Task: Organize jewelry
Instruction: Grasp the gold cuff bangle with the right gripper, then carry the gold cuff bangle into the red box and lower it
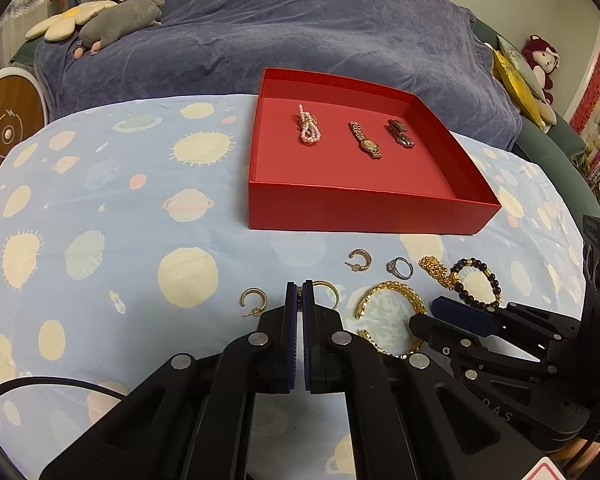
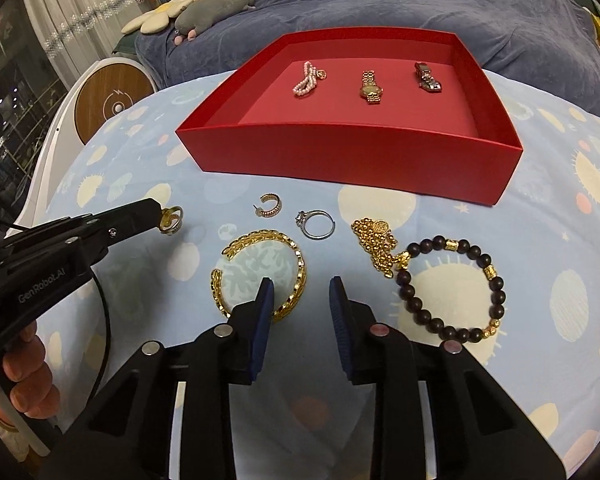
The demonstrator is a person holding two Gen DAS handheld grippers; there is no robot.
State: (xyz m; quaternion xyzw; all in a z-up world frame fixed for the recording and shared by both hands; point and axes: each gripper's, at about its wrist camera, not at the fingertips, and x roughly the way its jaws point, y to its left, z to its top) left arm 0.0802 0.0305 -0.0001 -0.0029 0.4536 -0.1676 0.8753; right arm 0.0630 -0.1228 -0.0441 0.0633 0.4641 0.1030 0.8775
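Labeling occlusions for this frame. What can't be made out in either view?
- Gold ring in the left gripper: the fingers cover most of it in the left wrist view; small in the right wrist view.
- Gold bangle: near arc hidden behind the right gripper finger.
- Watch dials in the red box: too small to read.

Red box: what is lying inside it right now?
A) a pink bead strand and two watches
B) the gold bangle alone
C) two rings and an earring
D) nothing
A: the red box holds a pink bead strand, a gold watch and a silver watch.
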